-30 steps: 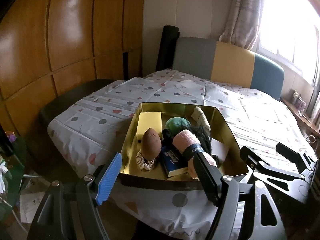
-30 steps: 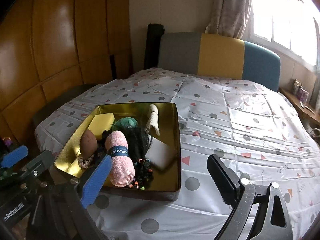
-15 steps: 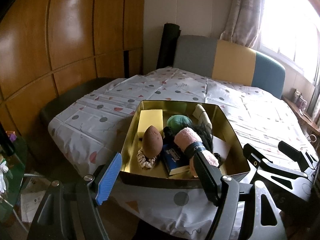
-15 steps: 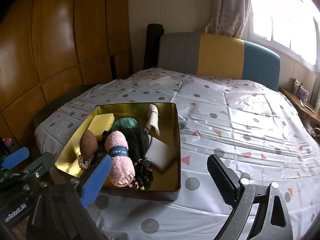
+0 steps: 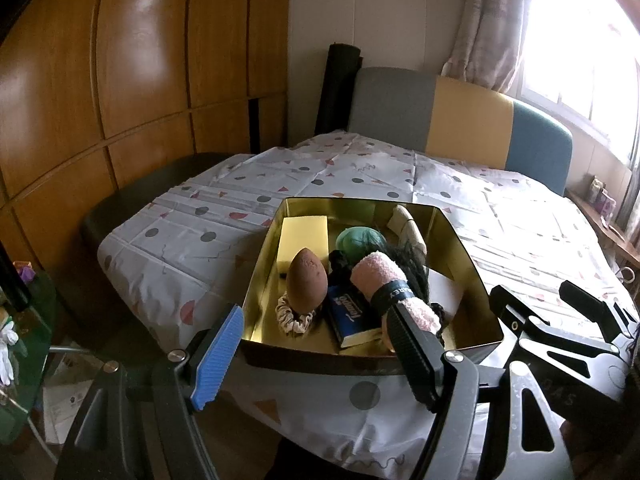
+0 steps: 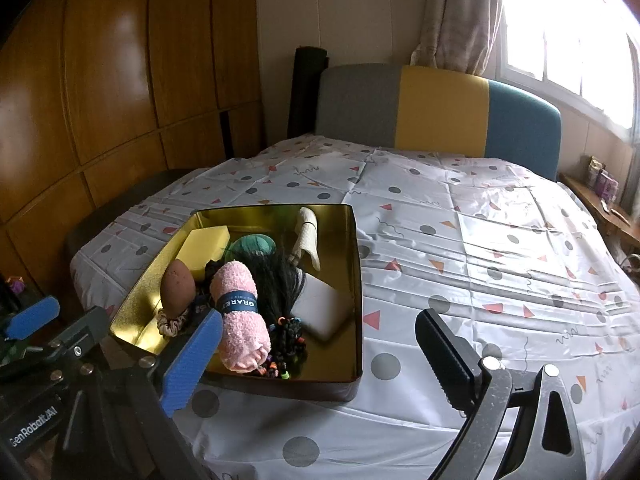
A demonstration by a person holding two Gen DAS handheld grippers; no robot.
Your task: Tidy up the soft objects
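Soft objects fill the gold tin [image 6: 357, 280], which sits near the front left corner of the table [image 6: 480, 248] under its patterned white cloth, close to the near edge. You have a broad bare stretch of cloth to the right of the tin and behind it, reaching to the grey, yellow and blue sofa back [image 6: 440, 116]. On the left the cloth drops away toward the wooden wall panels [image 6: 100, 100].

Your left gripper [image 5: 320, 354] hangs in front of the tin's near wall with its jaws wide apart, holding nothing and touching nothing. Your right gripper [image 6: 324, 360] is also spread wide and empty; its blue finger shows in front of the tin's near wall and its black finger over bare cloth to the right.

Inside the tin, the pink towel roll [image 6: 238, 316] lies lengthwise, wrapped in a dark band that reads "GRARE" with the last letter cut off. Left of it stands the brown egg-shaped sponge [image 6: 178, 286] on a pale scrunchie [image 5: 294, 318]. Behind are the yellow sponge block [image 6: 206, 246] and a green yarn ball [image 6: 254, 246]. A dark hairpiece [image 6: 280, 280] lies right of the towel. A blue packet [image 5: 352, 314] carries white lettering too blurred to read. The frame of the left gripper, seen in the right wrist view, reads "enRobot.AI".
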